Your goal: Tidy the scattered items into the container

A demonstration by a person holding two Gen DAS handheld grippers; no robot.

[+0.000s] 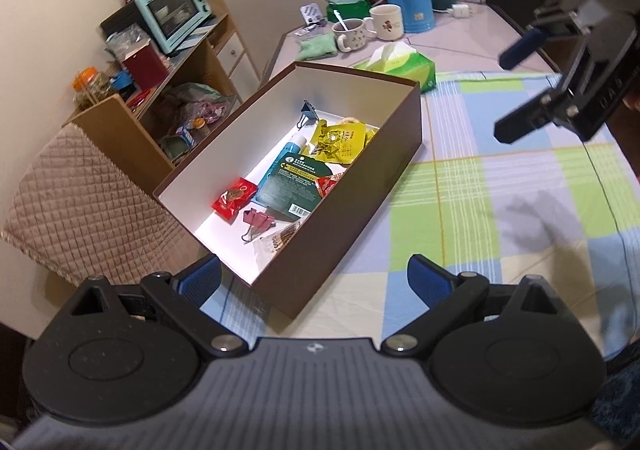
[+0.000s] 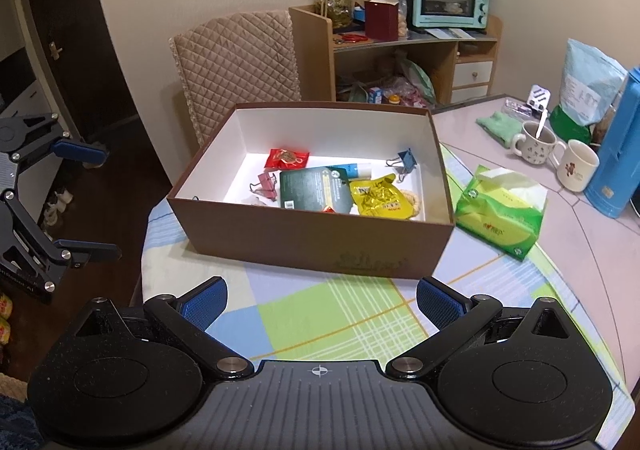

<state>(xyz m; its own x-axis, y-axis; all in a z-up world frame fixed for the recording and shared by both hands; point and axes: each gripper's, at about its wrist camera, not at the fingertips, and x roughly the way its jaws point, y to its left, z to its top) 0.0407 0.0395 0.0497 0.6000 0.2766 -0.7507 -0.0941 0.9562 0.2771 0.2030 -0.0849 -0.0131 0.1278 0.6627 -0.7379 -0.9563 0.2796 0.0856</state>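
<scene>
- Left gripper [image 1: 314,282] and right gripper [image 2: 322,304]: both wide open, empty, hovering off the checked cloth [image 2: 320,314].
- Brown box [image 2: 312,242] sits on the cloth; small items already inside.
- Judgement: task looks near done; scan the cloth for strays, keep jaws clear of the box walls.
- Count in box: binder clips 2 (pink [image 2: 267,183], blue [image 2: 406,160]), red sachets 2, yellow pouch [image 2: 378,196] 1, dark green packet [image 2: 316,186] 1.

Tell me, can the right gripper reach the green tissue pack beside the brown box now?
Probably yes: the right gripper is open and empty, and the green tissue pack lies uncovered on the table right of the brown cardboard box.
</scene>
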